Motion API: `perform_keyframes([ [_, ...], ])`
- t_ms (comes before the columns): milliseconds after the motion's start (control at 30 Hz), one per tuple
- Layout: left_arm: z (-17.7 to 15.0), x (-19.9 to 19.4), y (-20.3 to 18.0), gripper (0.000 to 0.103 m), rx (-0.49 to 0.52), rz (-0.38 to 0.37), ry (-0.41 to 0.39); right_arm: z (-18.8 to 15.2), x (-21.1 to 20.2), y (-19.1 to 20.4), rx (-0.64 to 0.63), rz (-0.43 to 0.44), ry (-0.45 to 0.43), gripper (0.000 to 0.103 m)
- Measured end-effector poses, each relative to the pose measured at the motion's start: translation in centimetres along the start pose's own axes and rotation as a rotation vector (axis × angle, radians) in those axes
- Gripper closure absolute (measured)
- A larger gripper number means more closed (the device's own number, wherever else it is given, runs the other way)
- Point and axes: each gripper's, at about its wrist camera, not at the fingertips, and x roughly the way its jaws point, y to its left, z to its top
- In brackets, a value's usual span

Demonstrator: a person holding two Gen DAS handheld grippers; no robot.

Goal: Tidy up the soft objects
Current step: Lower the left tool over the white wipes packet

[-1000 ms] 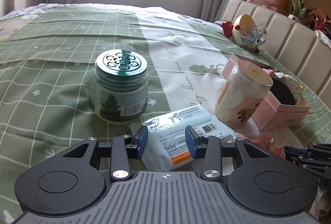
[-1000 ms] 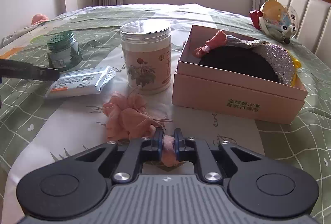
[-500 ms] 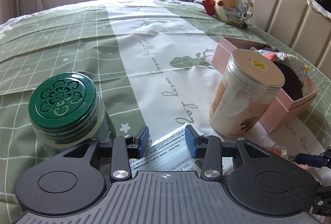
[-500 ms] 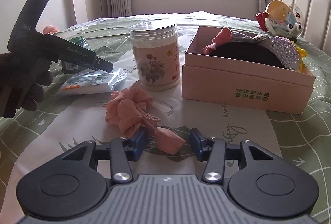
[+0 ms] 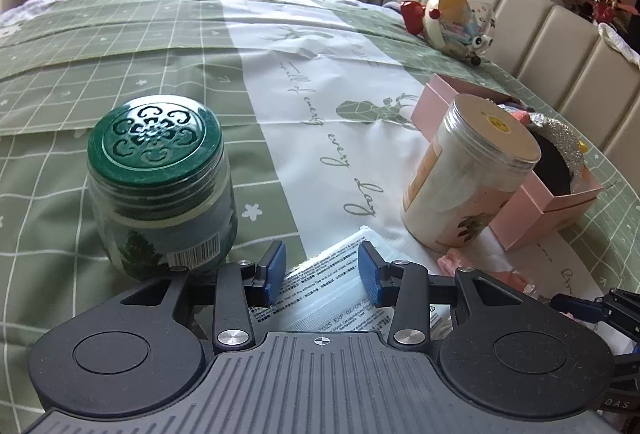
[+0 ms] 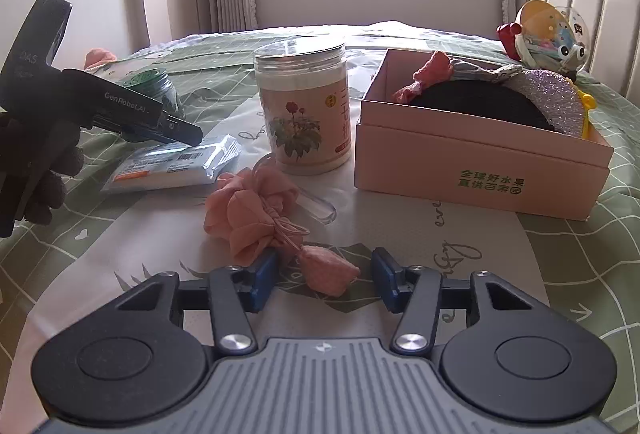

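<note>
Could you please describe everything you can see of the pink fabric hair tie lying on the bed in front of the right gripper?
The pink fabric hair tie is a bunch of soft, sheer salmon-pink ruffles gathered on a thin pink elastic cord, with a small padded pink end piece trailing from it. It lies loose and crumpled on the white-and-green bedspread, just before the floral plastic jar. The end piece rests between the right gripper's blue pads, whose jaws have just been opening and do not press on it.
</note>
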Motion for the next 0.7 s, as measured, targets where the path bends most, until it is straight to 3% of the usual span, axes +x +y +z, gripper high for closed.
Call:
perform_keyframes([
  [200,-1.5,-1.9,0.0,0.059,-0.037,-0.04,0.027,-0.1,0.3,-0.1,-0.001,0.017,0.002,0.044],
  [267,-2.1,-3.5,-1.1,0.059,0.045,-0.019,0.01,0.0,0.4,-0.1,0.0,0.021,0.006,0.041],
  [367,-3.4,-6.0,-4.0,0.059,0.269,0.0,-0.01,0.0,0.5,0.1,-0.009,0.019,0.008,0.04],
  [500,-5.5,-5.8,-6.9,0.057,0.438,-0.034,0.079,-0.1,0.5,0.1,-0.009,0.013,0.002,0.04],
  [567,-6.6,-5.2,-8.1,0.051,0.523,-0.034,0.101,-0.1,0.4,0.1,-0.006,0.014,0.0,0.04],
  [633,-7.4,-4.9,-9.1,0.036,0.594,-0.031,0.114,-0.1,0.4,0.1,-0.008,0.014,0.0,0.039],
  [700,-7.3,-4.5,-9.3,0.029,0.581,-0.042,0.128,-0.1,0.4,0.1,-0.009,0.012,-0.001,0.039],
])
